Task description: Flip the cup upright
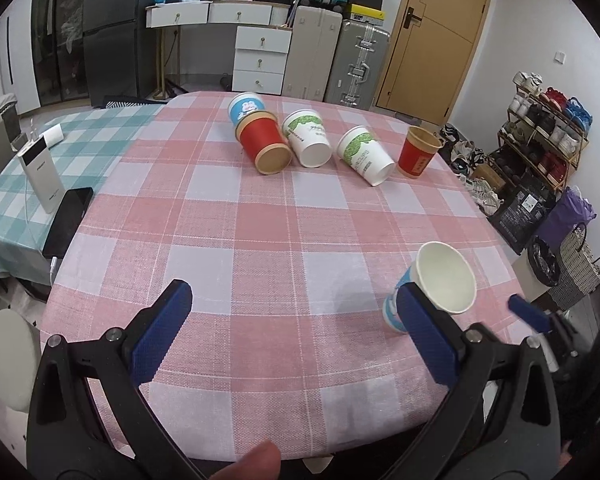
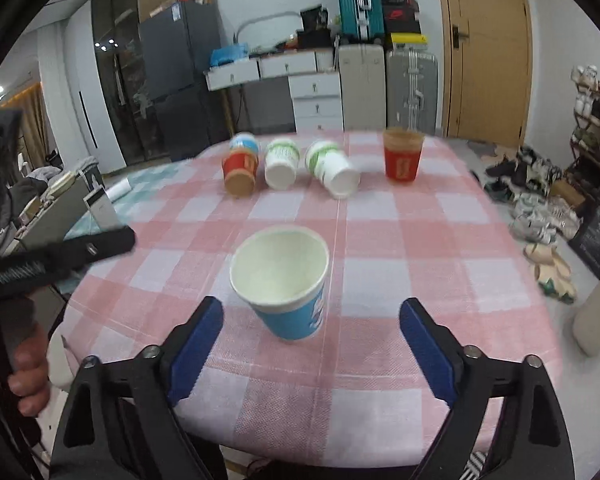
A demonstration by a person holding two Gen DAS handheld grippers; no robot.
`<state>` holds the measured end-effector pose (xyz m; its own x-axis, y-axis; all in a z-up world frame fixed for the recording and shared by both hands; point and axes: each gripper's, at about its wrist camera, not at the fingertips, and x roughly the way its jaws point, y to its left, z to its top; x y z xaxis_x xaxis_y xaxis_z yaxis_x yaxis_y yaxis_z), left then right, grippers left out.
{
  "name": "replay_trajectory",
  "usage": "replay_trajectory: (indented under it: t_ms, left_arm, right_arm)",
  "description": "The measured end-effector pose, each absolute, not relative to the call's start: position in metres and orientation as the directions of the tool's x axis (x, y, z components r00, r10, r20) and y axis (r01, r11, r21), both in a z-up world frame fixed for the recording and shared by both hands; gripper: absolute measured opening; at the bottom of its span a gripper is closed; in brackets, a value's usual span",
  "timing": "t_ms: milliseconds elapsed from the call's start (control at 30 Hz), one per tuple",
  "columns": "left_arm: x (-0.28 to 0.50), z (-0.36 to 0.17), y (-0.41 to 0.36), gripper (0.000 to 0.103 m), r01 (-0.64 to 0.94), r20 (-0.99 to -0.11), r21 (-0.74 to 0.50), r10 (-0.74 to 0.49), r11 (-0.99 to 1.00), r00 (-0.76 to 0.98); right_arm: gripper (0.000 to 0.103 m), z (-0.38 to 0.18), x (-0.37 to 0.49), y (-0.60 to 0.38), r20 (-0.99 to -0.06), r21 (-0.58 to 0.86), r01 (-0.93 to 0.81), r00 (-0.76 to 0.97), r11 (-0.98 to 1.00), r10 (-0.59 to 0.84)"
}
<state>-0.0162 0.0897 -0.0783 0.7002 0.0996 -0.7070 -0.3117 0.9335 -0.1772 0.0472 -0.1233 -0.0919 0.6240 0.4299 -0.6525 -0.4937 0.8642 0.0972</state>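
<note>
A blue paper cup [image 2: 284,280] stands upright on the pink checked tablecloth [image 2: 380,240], just ahead of my open, empty right gripper [image 2: 312,312]; it also shows in the left wrist view [image 1: 440,280]. My left gripper [image 1: 296,300] is open and empty over the near cloth. At the far side, a red cup [image 1: 264,144], two white-green cups [image 1: 308,138] [image 1: 366,154] and a blue-white cup [image 1: 244,106] lie on their sides. Another red cup [image 1: 418,152] stands upright at the far right.
A black phone [image 1: 70,216] and a white power bank [image 1: 40,174] lie on the green checked cloth [image 1: 92,136] to the left. Suitcases, drawers and a door stand beyond the table. A shoe rack [image 1: 540,136] is at the right.
</note>
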Motion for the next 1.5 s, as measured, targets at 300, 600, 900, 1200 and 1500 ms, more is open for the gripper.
replay_trajectory:
  t_ms: [300, 600, 900, 1200, 1500]
  left_arm:
    - [-0.024, -0.057, 0.052, 0.102, -0.236, -0.679, -0.131, 0.086, 0.963, 0.729]
    - [-0.035, -0.044, 0.029, 0.102, -0.205, -0.666, -0.102, 0.086, 0.973, 0.741]
    - [-0.042, -0.041, 0.032, 0.102, -0.229, -0.657, -0.105, 0.105, 0.968, 0.747]
    - [-0.042, -0.046, 0.036, 0.102, -0.243, -0.672, -0.124, 0.099, 0.962, 0.734]
    - [-0.042, -0.046, 0.033, 0.102, -0.231, -0.668, -0.111, 0.1, 0.966, 0.737]
  right_arm:
    - [0.101, -0.034, 0.04, -0.15, -0.587, 0.142, -0.495, 0.655, 0.857, 0.476]
    - [0.102, -0.031, 0.029, -0.154, -0.576, 0.17, -0.532, 0.629, 0.829, 0.522]
    - [0.102, -0.03, 0.028, -0.157, -0.568, 0.183, -0.527, 0.632, 0.83, 0.527]
    - [0.103, -0.031, 0.029, -0.159, -0.567, 0.172, -0.518, 0.644, 0.838, 0.514]
    - [0.103, -0.033, 0.027, -0.157, -0.571, 0.165, -0.519, 0.644, 0.839, 0.51]
